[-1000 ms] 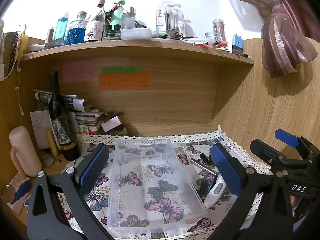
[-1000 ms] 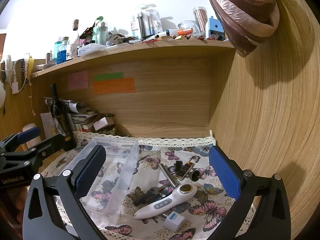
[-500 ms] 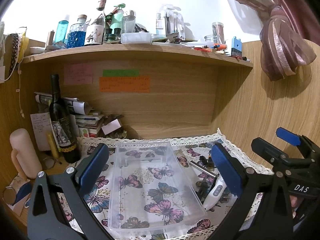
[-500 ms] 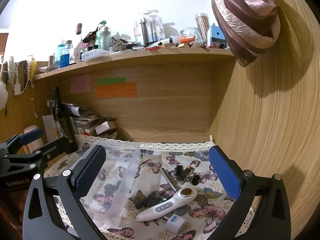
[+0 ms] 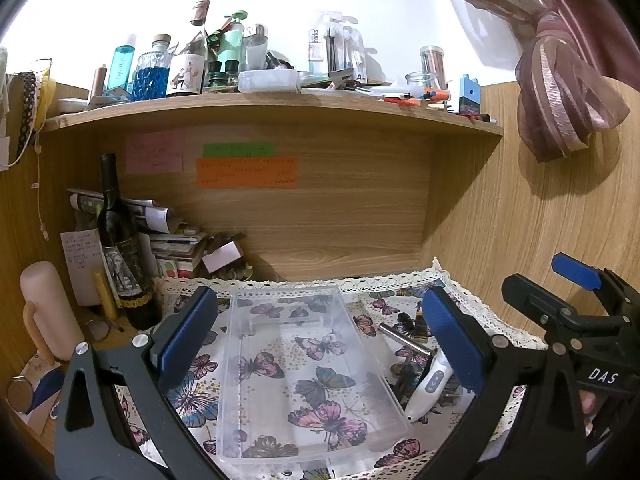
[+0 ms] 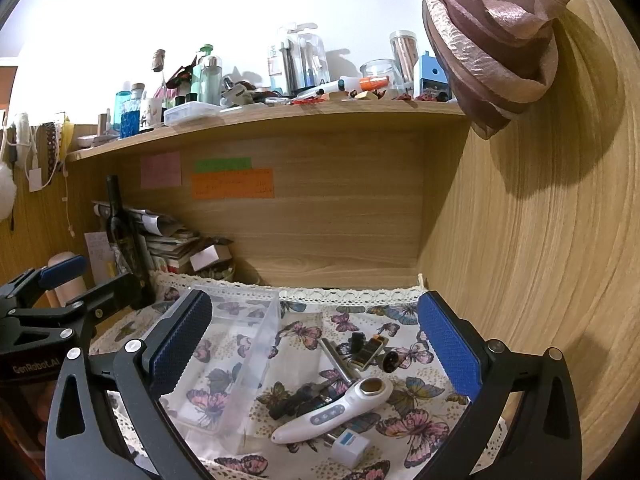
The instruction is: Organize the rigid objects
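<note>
A clear plastic bin (image 5: 304,364) lies empty on the butterfly cloth (image 6: 400,412); it also shows in the right wrist view (image 6: 240,344). Right of it lie a white handheld device (image 6: 332,410), a white plug cube (image 6: 349,445), a metal rod (image 6: 335,360), a black and gold lighter (image 6: 370,353) and small dark pieces (image 6: 298,398). The device (image 5: 428,386) and rod (image 5: 402,338) also show in the left wrist view. My left gripper (image 5: 320,344) is open and empty above the bin. My right gripper (image 6: 316,360) is open and empty above the loose objects.
A dark wine bottle (image 5: 120,248), stacked papers and boxes (image 5: 176,244) and a pink cylinder (image 5: 48,312) stand at the back left. A cluttered shelf (image 5: 260,100) runs overhead. A wooden wall (image 6: 540,280) and a knotted curtain (image 6: 492,40) close the right side.
Both grippers have tilted up or pulled back a little, so the bin and the objects sit slightly lower in view. Nothing on the cloth has moved.
</note>
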{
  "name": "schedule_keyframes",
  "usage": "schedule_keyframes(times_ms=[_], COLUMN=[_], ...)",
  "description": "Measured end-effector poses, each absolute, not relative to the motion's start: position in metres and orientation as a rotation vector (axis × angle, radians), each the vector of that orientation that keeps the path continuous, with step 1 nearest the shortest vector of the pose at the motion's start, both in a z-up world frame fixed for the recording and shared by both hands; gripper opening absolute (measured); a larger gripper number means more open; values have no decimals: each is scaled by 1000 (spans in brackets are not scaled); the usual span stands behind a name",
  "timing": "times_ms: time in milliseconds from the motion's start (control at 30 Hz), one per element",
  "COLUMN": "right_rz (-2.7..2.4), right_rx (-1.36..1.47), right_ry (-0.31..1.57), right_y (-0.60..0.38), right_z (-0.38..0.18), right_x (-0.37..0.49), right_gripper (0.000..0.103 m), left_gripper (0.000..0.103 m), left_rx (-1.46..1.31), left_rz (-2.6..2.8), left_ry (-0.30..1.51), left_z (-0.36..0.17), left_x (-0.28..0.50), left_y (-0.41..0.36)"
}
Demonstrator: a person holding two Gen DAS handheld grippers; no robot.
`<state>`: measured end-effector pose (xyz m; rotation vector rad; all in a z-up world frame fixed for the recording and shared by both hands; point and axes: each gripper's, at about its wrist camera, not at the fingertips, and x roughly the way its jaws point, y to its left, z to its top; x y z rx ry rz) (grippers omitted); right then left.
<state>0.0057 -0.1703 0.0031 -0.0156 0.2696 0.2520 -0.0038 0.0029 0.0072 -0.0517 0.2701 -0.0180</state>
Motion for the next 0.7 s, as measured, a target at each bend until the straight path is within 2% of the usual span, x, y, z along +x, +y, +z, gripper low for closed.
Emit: schedule_keyframes(times_ms=[700], right_rz=[254], right_rx=[-16], right_ry=[254], right_y=[-171], right_z=[4], right_x=[2], right_gripper=[103], left_gripper=[103], left_rx=[-42], left_rz=[-24], left_ry=[267], left_z=[7], left_x=[-7], left_y=[-2])
